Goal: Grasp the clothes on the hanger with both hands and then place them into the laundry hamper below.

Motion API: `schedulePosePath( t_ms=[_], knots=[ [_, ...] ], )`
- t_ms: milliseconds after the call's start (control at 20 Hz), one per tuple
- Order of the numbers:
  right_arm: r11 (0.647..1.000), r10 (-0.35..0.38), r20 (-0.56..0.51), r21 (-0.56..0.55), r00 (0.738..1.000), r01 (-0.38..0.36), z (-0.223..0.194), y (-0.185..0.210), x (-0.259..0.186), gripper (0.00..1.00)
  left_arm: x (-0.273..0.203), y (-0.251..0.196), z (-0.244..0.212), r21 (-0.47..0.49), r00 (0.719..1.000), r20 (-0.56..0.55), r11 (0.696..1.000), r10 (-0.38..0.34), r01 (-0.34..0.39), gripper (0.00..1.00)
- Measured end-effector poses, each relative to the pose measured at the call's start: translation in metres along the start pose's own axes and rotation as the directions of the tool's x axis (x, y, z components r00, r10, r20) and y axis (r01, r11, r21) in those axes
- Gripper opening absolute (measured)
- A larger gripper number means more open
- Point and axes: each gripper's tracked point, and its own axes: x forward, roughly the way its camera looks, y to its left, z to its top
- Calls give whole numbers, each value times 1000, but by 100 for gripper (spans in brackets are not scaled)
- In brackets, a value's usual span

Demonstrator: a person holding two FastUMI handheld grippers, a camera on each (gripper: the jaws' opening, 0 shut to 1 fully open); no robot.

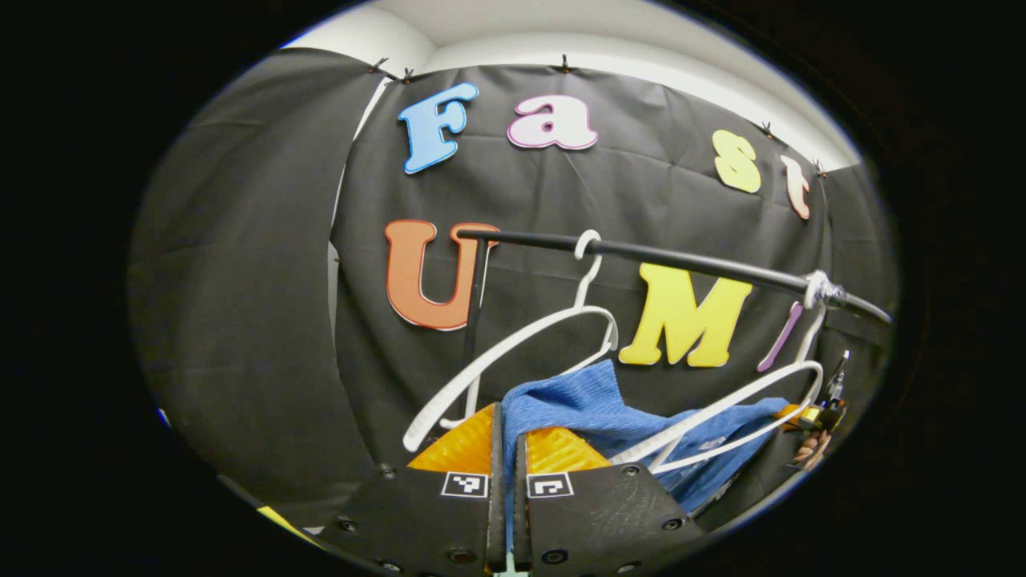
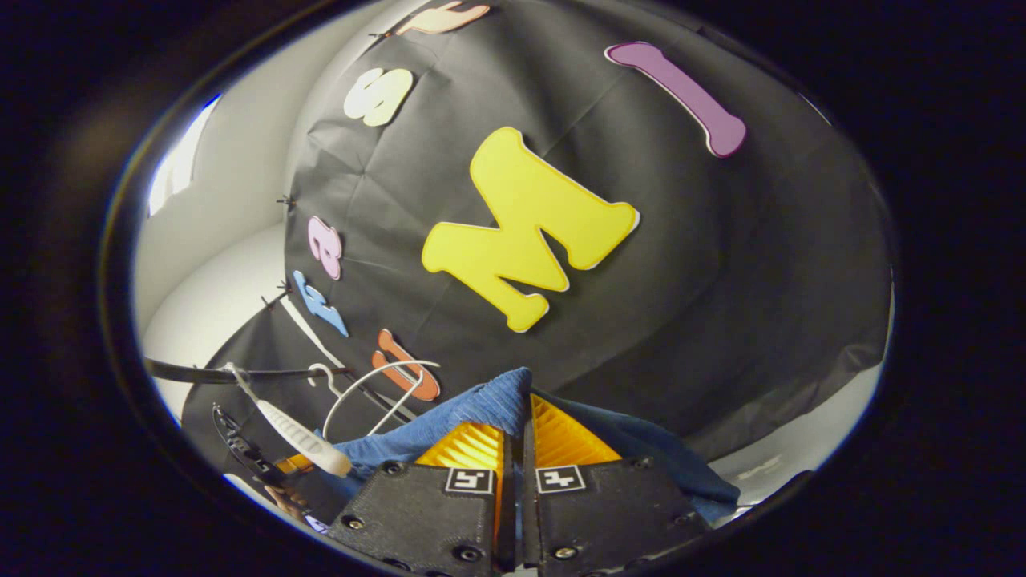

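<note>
Now, by parts:
Left gripper (image 1: 506,437): jaws clenched on a fold of the blue cloth (image 1: 577,409), which bunches up at 12 o'clock from the tips.
Right gripper (image 2: 521,429): jaws pinched tight on another edge of the blue cloth (image 2: 481,410).
Cloth: drapes off toward 3 o'clock in the left gripper view, behind one white hanger (image 1: 721,417).
Second hanger (image 1: 513,353): bare, at 11 o'clock.
Rail (image 1: 689,260): black, both hangers hooked on it, above the cloth.
Far hand (image 1: 811,447): at 3 o'clock, low.
</note>
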Motion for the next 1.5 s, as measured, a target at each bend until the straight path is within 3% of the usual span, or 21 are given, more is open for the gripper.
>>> schedulePosePath(
  t_ms=[500,850,1500],
  knots=[
    [996,-78,-70,39,994,81,-51,-26,-12,6,-13,2,-79,-47,994,-107,999,20,-25,4],
    [993,-99,-127,52,987,107,-94,-23,-19,7,-32,-13,-114,-49,989,-146,999,-11,4,4],
    [1000,-8,-239,-5,971,7,-199,69,-64,6,-89,-60,-124,-26,971,-120,979,-206,204,4]
  ],
)
